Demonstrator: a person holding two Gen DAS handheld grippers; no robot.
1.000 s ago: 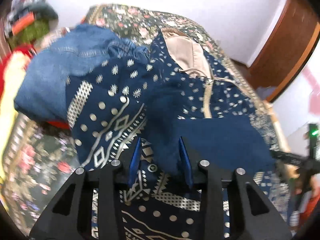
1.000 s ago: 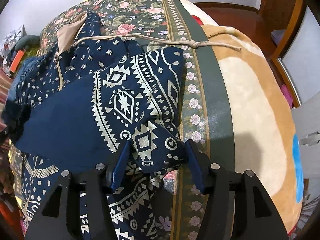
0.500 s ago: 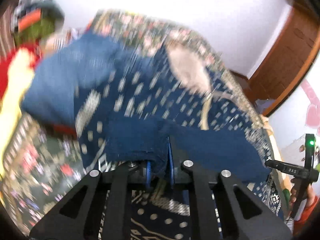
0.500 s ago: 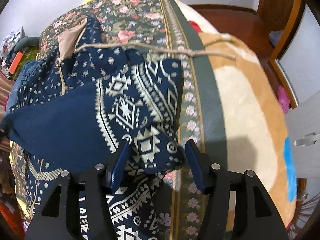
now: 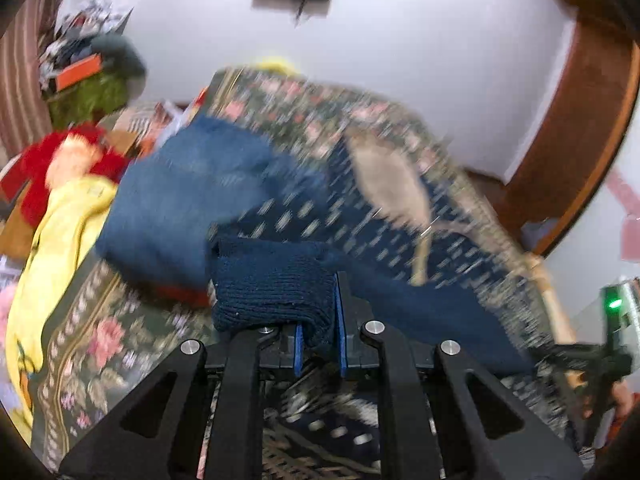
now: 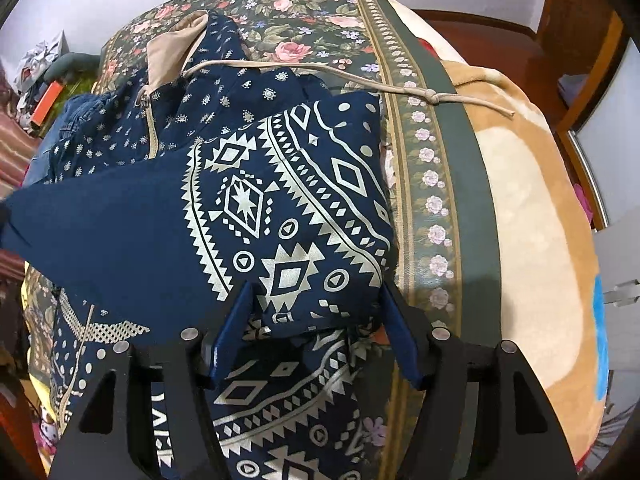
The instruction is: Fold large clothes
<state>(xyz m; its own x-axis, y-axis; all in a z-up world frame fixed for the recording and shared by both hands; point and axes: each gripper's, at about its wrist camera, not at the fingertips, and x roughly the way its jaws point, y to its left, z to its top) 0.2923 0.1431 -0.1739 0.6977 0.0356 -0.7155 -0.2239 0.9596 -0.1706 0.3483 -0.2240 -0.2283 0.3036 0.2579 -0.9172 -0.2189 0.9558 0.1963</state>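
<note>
My left gripper [image 5: 318, 330] is clamped on the knit cuff [image 5: 272, 284] of the hoodie [image 6: 248, 200]; my right gripper [image 6: 316, 332] straddles its folded patterned edge, jaws wide apart, holding nothing. The hoodie lies on the bed [image 6: 440, 128], long axis running from me toward its tan-lined hood [image 6: 172, 48]. Pulling one-sided, I could drag the fold loose.

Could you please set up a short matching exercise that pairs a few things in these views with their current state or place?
Things:
1. left tool
2. right tool
3. drawstring
4. jeans

States:
A. open, astride a patterned fold of the hoodie
B. lying across the floral bedspread border
C. shut on the knit cuff
D. heaped beside the hoodie

Pairs: 1-C, 2-A, 3-B, 4-D
</note>
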